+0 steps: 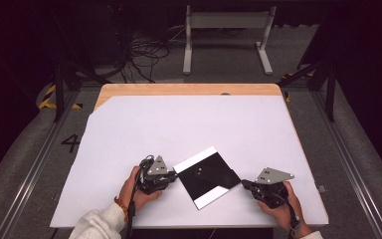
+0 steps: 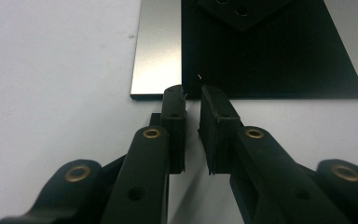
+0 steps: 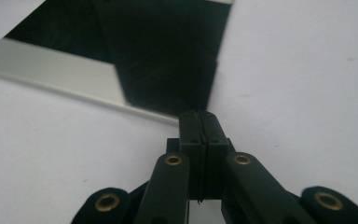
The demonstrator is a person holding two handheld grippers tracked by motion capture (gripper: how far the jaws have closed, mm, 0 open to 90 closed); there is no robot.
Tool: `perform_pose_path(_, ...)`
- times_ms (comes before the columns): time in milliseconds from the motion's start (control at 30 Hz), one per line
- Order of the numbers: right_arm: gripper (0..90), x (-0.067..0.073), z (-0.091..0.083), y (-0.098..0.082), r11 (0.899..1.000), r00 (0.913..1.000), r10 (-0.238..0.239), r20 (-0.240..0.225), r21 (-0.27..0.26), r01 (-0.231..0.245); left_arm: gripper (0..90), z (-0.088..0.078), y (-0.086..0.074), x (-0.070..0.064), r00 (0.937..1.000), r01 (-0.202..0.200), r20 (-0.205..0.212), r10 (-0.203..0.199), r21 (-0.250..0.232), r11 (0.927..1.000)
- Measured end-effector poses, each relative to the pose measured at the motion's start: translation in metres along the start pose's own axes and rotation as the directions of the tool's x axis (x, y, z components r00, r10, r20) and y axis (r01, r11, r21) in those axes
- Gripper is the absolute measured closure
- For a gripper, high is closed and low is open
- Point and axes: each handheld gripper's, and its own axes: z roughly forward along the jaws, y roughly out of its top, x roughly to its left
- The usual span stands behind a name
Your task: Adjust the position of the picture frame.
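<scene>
A black sheet (image 1: 208,175) lies flat over a silvery plate (image 1: 195,158) at the near middle of the white desk (image 1: 189,124). The left gripper (image 2: 192,95) sits at its edge, jaws slightly apart with nothing pinched between them. The right gripper (image 3: 200,116) is pressed together on the sheet's corner.

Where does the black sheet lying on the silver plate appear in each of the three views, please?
High view: black sheet lies low centre, between the two grippers.
Left gripper view: black sheet spans the top right, just beyond the jaws.
Right gripper view: black sheet is top centre, above the closed jaws.
Shared landmark: the silver plate beneath it.
</scene>
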Motion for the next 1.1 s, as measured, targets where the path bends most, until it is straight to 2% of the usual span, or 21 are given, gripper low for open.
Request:
perform_pose_path(100,90.0,-0.003,0.004,0.000,1.000,0.9990,-0.001,0.046,0.013,0.001,77.5,0.002,0.001,-0.001,0.9996,0.003,-0.027,-0.004,-0.003,1.0000)
perform_pose_path(200,90.0,-0.005,0.007,0.000,1.000,0.9983,-0.006,0.057,0.016,0.005,77.4,0.006,0.004,-0.003,0.9985,-0.010,-0.053,0.010,-0.003,0.9999)
perform_pose_path(333,90.0,-0.007,0.009,0.001,1.000,0.9990,-0.002,0.044,0.016,0.001,77.4,0.009,0.007,0.001,0.9989,0.001,-0.046,-0.001,-0.010,0.9999)
perform_pose_path(467,90.0,-0.010,0.010,0.001,1.000,0.9997,0.007,0.025,0.009,-0.008,78.7,0.012,0.011,0.000,0.9975,-0.010,-0.070,0.010,-0.006,0.9999)
perform_pose_path(500,90.0,-0.010,0.010,0.001,1.000,0.9997,0.024,-0.010,0.004,-0.024,79.4,0.013,0.012,0.000,0.9974,-0.006,-0.072,0.006,-0.006,1.0000)
perform_pose_path(633,90.0,-0.008,0.010,0.001,0.999,0.9995,0.033,-0.004,0.004,-0.033,80.9,0.017,0.015,0.003,0.9965,-0.009,-0.084,0.009,-0.008,0.9999)
perform_pose_path(867,90.0,-0.010,0.010,0.001,0.999,0.9987,0.035,-0.038,0.010,-0.034,84.5,0.022,0.020,0.008,0.9948,-0.024,-0.099,0.023,-0.005,0.9997)
perform_pose_path(1100,90.0,-0.009,0.012,0.003,0.998,0.9951,0.054,-0.083,0.015,-0.053,86.2,0.025,0.025,0.020,0.9965,-0.013,-0.083,0.013,0.005,0.9999)
